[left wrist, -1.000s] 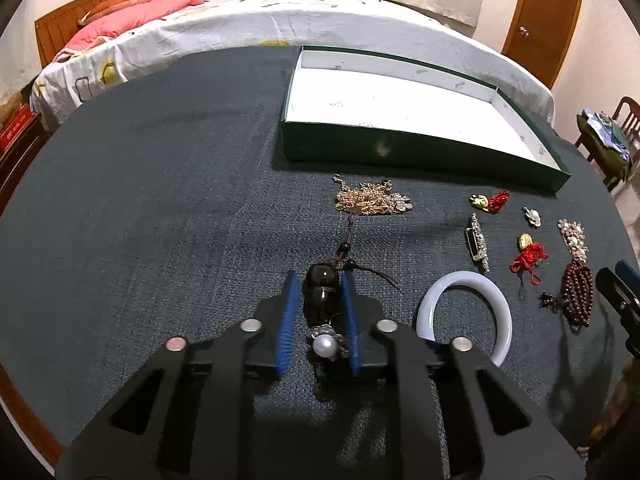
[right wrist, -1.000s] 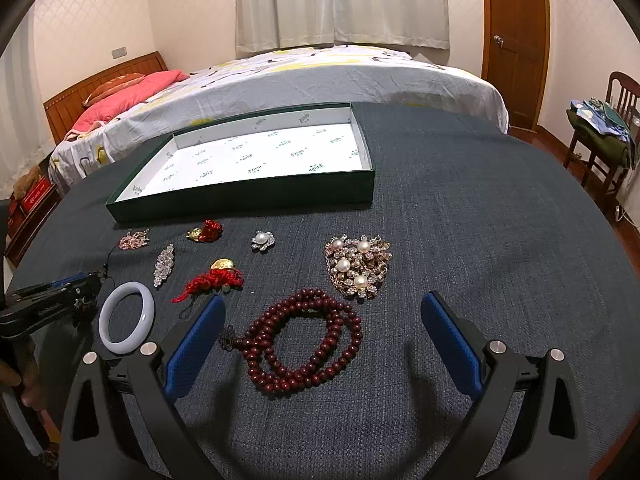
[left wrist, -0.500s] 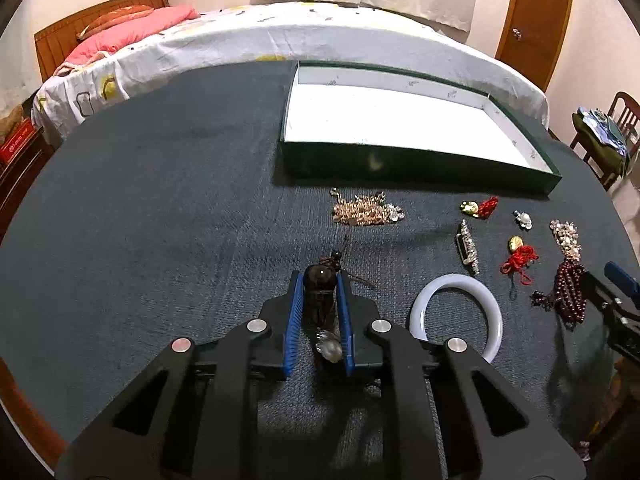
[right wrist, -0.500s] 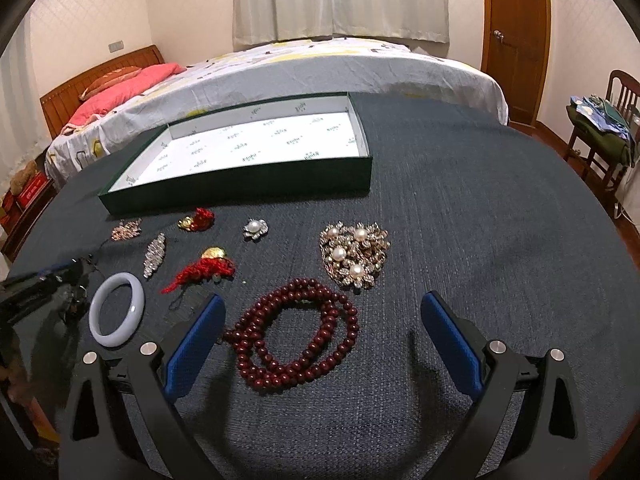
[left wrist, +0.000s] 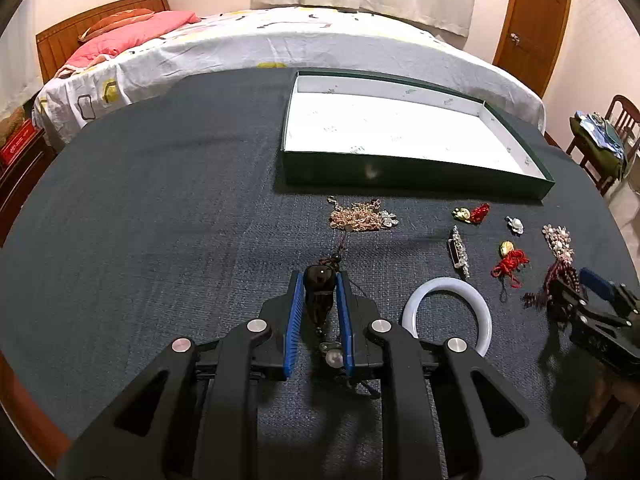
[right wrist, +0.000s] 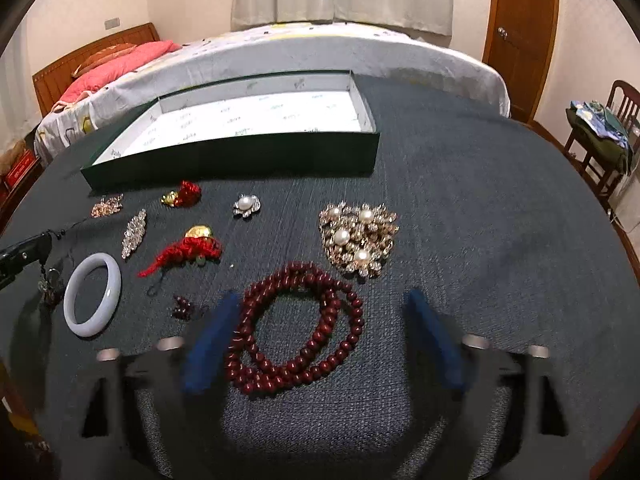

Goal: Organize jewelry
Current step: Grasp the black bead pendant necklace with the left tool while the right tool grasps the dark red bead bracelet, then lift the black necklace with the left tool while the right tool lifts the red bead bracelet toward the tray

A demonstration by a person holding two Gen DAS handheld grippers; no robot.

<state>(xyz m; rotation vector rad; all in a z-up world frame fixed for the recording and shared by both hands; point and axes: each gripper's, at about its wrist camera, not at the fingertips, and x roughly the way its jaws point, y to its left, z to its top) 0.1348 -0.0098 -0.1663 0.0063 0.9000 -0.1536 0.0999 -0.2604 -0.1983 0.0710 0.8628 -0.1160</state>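
A dark blue-grey cloth covers the round worktop (left wrist: 160,220), which stands beside a bed (left wrist: 280,40) with a pink pillow (left wrist: 132,34), pale curtains and a brown door (left wrist: 532,24) behind it. A shallow green box (left wrist: 416,176) with a white lining lies open at the far side of the cloth.

The left gripper (left wrist: 319,304) points steeply down at the cloth, its blue pads clamped narrowly on a dark bead pendant (left wrist: 319,288) whose cord trails towards a gold chain heap (left wrist: 360,218). Just to its right lies a pale jade bangle (left wrist: 446,308).

The right gripper (right wrist: 320,336) also tilts steeply down; its jaws, blurred, have just been closing but stand apart from the red bead necklace (right wrist: 296,328) coiled between them, and no pad presses on it.

Only the right wrist view shows plainly the pearl cluster brooch (right wrist: 360,236), the small pearl brooch (right wrist: 246,205), the red knot charm (right wrist: 184,250) and the crystal bar brooch (right wrist: 134,232). Only the left wrist view shows the held pendant close up, with a small pearl (left wrist: 333,357) hanging below it
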